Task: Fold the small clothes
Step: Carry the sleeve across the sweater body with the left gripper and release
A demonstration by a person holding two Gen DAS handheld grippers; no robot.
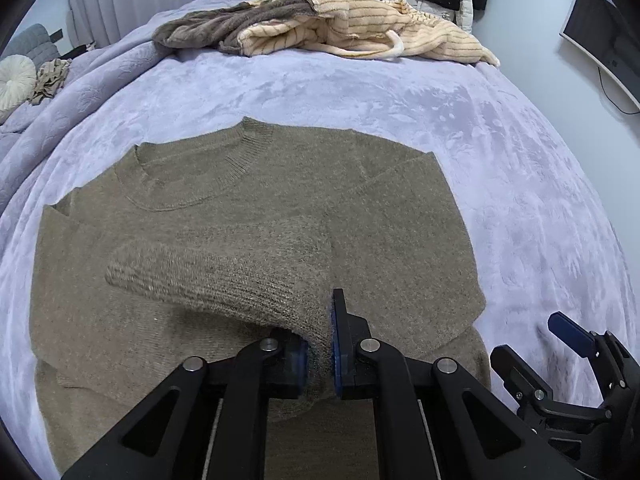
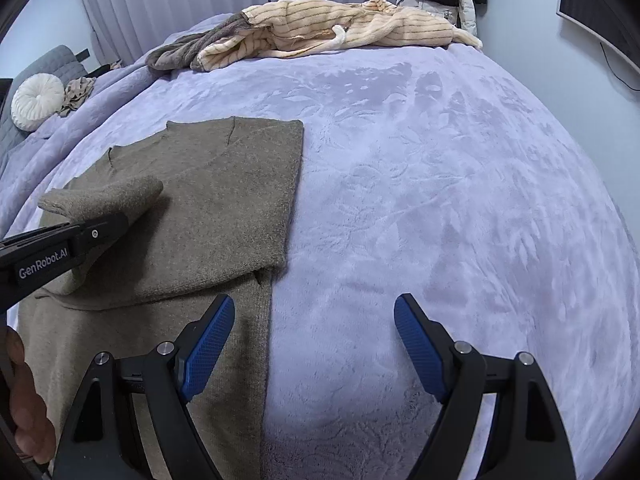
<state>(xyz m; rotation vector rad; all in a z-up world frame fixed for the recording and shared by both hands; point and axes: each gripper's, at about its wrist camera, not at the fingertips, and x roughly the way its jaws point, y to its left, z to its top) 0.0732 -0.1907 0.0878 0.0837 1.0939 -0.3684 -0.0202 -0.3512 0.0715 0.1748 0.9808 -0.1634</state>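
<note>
Olive-brown knit sweater (image 1: 248,216) lies flat on the lavender plush blanket (image 1: 400,96), collar away from me, hem toward me, its right side already turned in over the body to make a straight edge. My left gripper (image 1: 320,344) is pressed shut on the ribbed cuff of the sleeve (image 1: 216,276), holding it raised above the chest with the sleeve bent back across the body. My right gripper (image 2: 314,344) hangs with its blue pads (image 2: 210,340) spread wide and nothing between them, one pad over the sweater's folded edge, the other over bare blanket. Judgement on handling: the knit is soft, limp and fairly light, with a bit of bulk; it sags wherever unsupported and will stretch if I drag it, so lift and lay rather than pull. The fuzzy yarn should grip well against the textured pads, and the plush underneath probably clings, so sliding the body is unwise. Best holds are the ribbed parts (cuff, collar, hem) where the fabric is denser. For the next fold I would pinch at the hem corners. How many layers my left pads hold I cannot quite tell; the cuff hides the pinch. A heap of striped cream and grey garments (image 1: 332,28) waits at the far edge.
</note>
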